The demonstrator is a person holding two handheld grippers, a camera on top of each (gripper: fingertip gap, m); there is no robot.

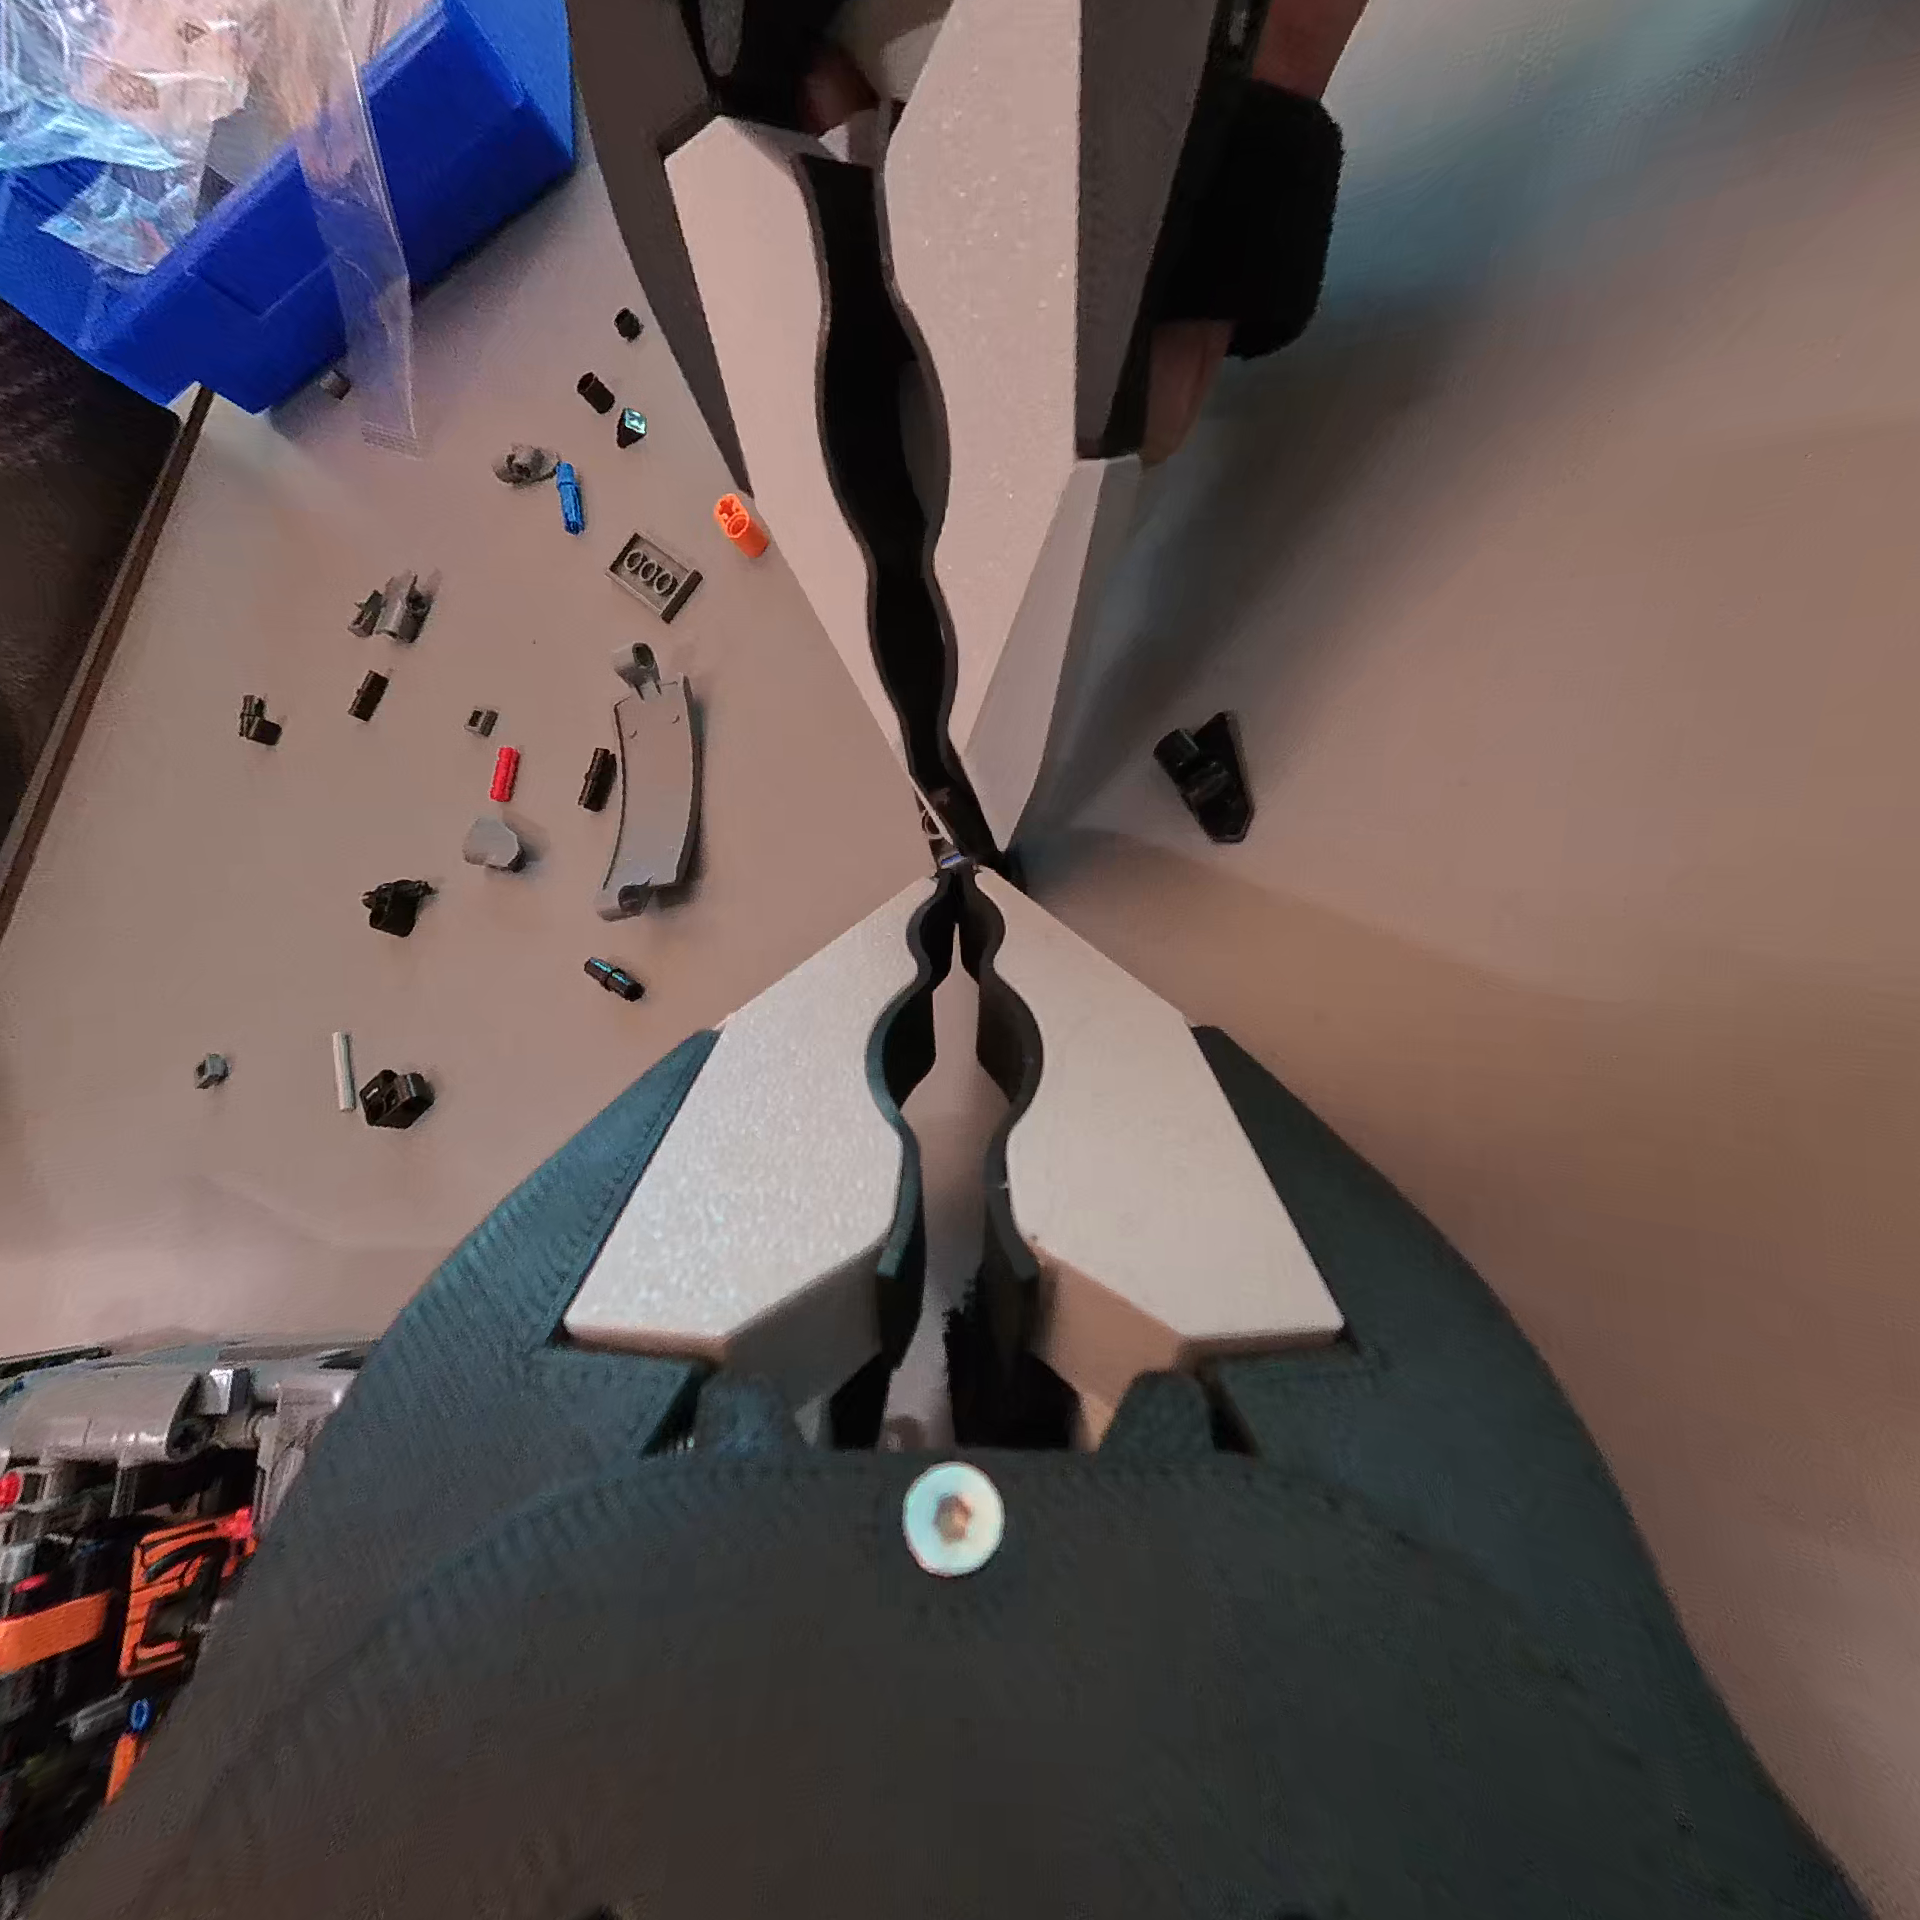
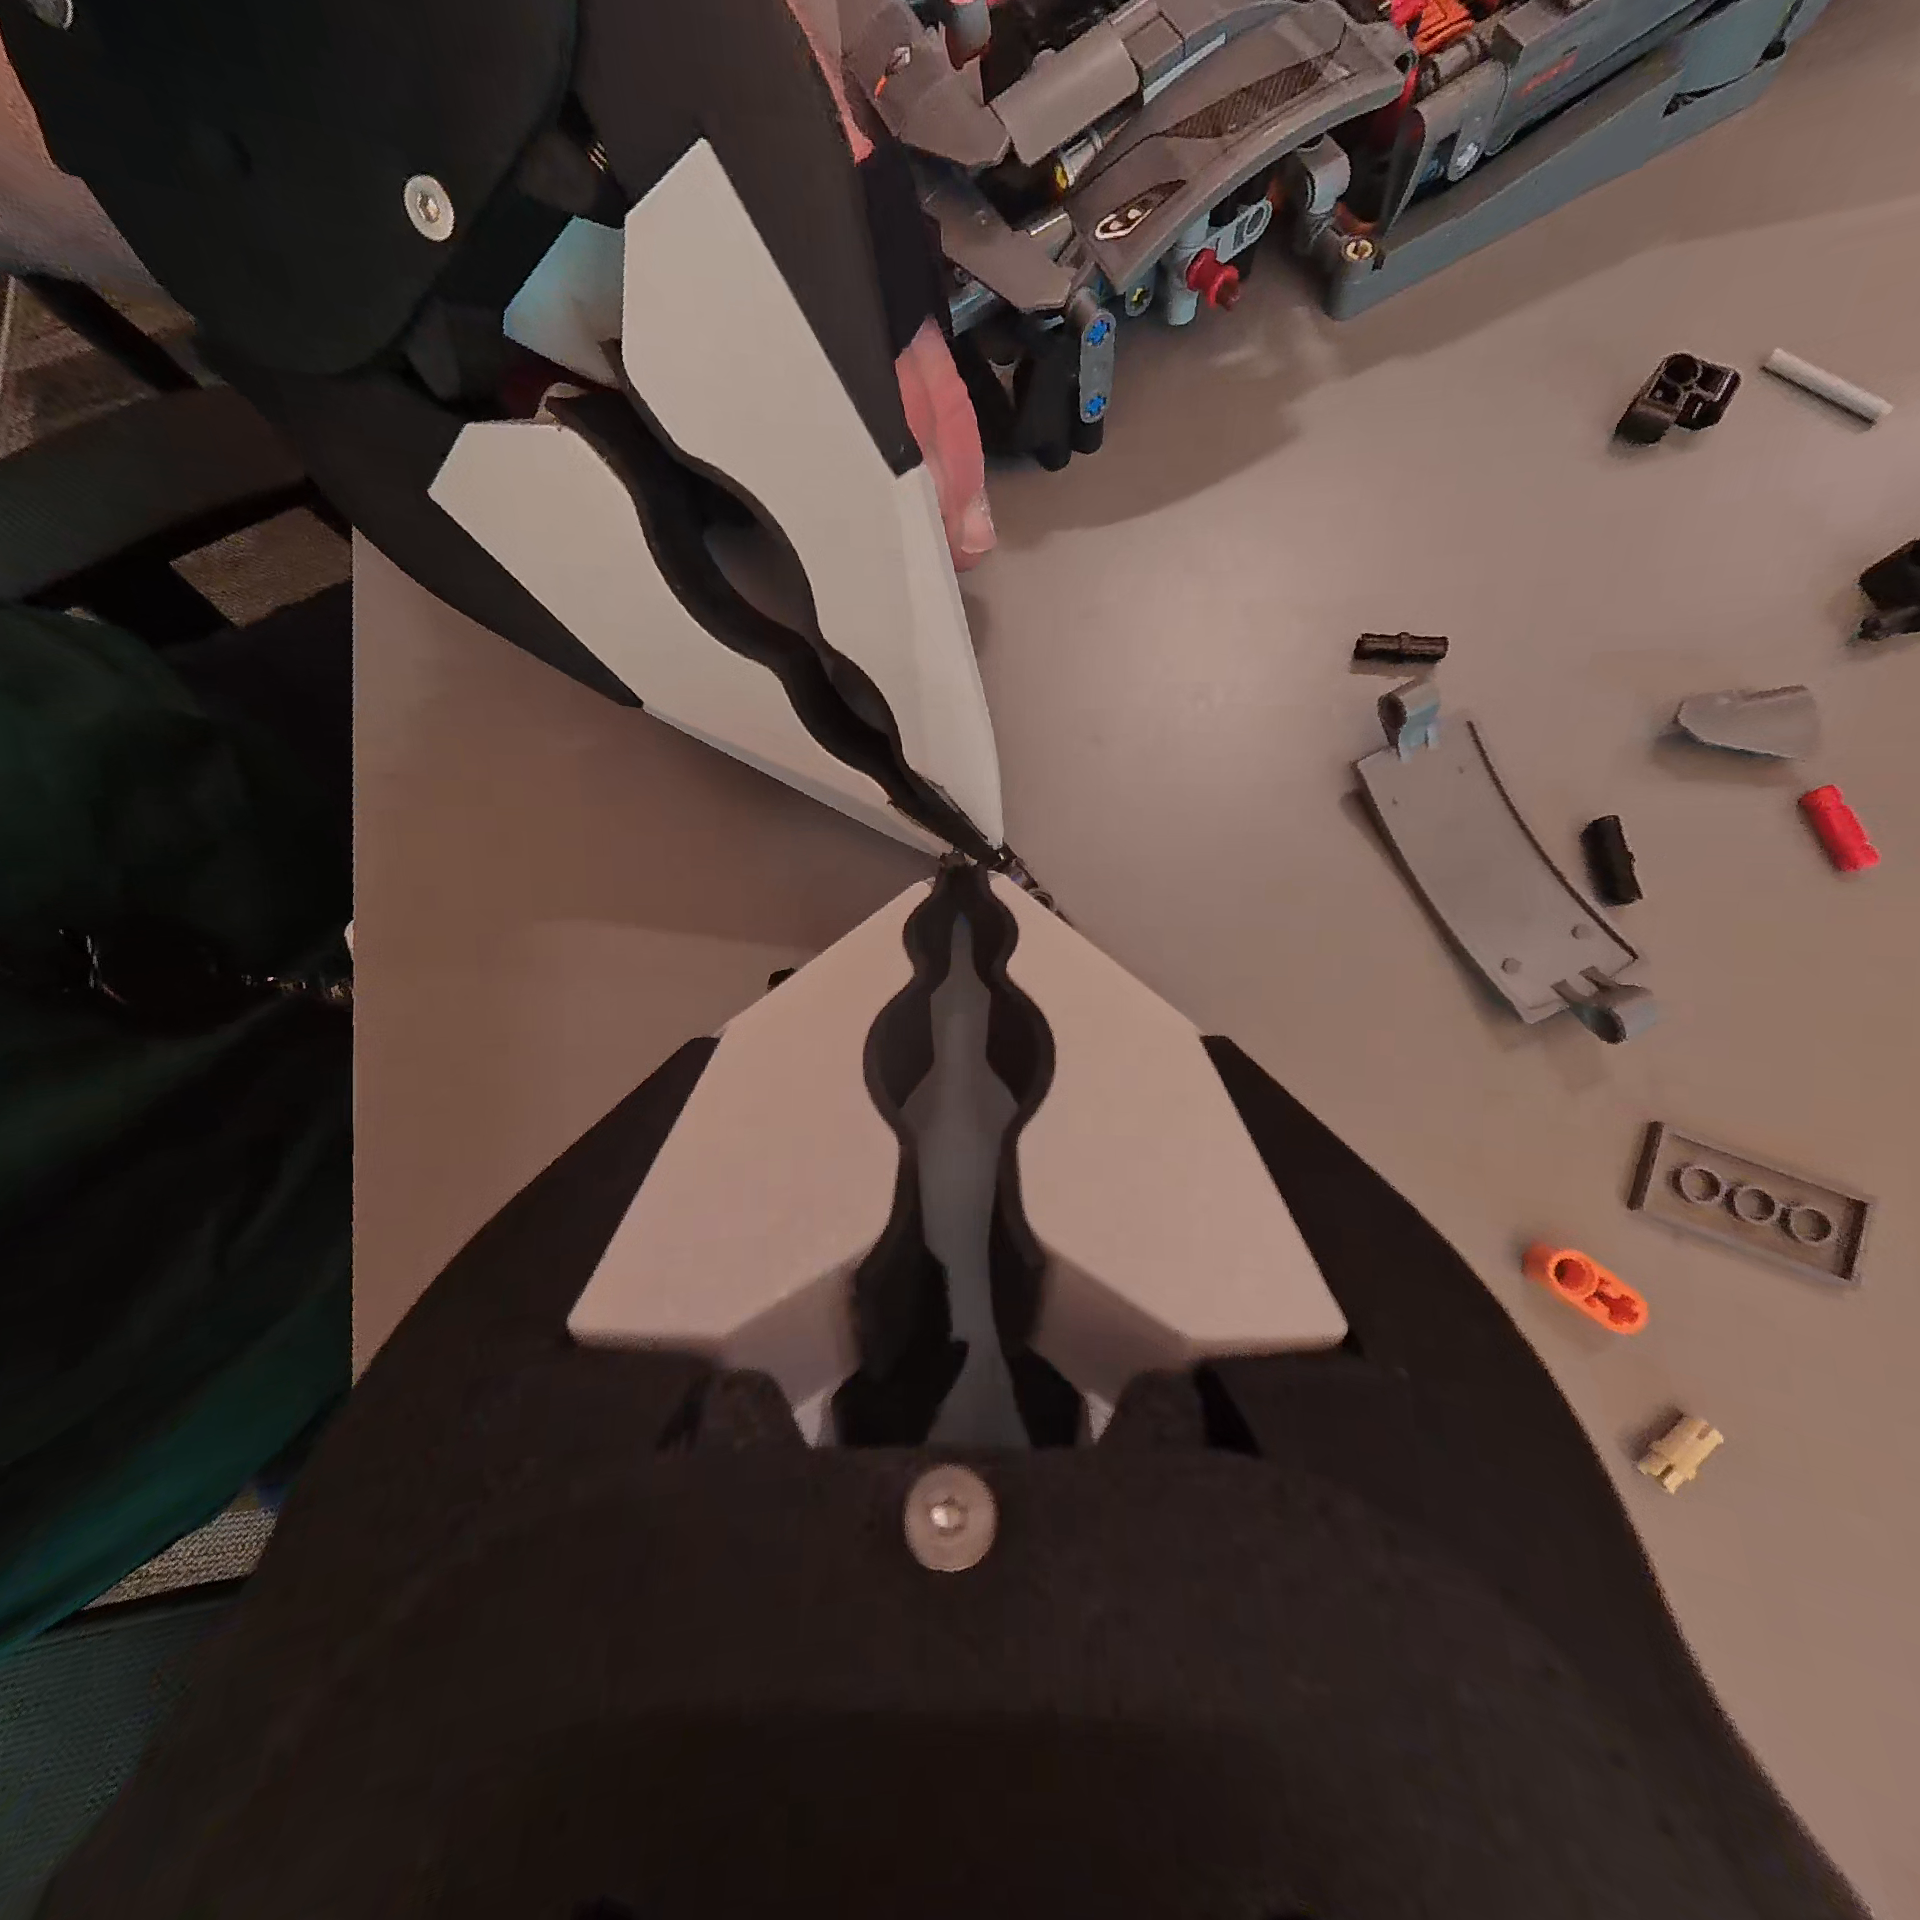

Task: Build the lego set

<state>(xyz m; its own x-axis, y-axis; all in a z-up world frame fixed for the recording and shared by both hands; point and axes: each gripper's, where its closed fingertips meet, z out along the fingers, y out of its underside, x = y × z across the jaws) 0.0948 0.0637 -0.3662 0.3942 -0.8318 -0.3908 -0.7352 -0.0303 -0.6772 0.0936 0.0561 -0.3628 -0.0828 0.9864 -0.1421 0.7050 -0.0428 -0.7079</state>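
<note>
My left gripper and my right gripper meet tip to tip above the grey table. Both are shut, and a tiny dark lego piece is pinched where the tips meet; it also shows in the right wrist view. The right gripper comes in from the top in the left wrist view. The left gripper comes in from the upper left in the right wrist view. The part-built grey and orange lego model stands behind; it also shows in the left wrist view.
Loose pieces lie on the table: a curved grey panel, a dark grey plate, an orange connector, a tan pin, a red pin, a black piece. A blue bin holds plastic bags. The table edge is close. Less than 4 cm separates the two grippers' tips. Both grippers' tips are roughly 12 cm from the orange connector. My left wrist view looks at it from another angle.
</note>
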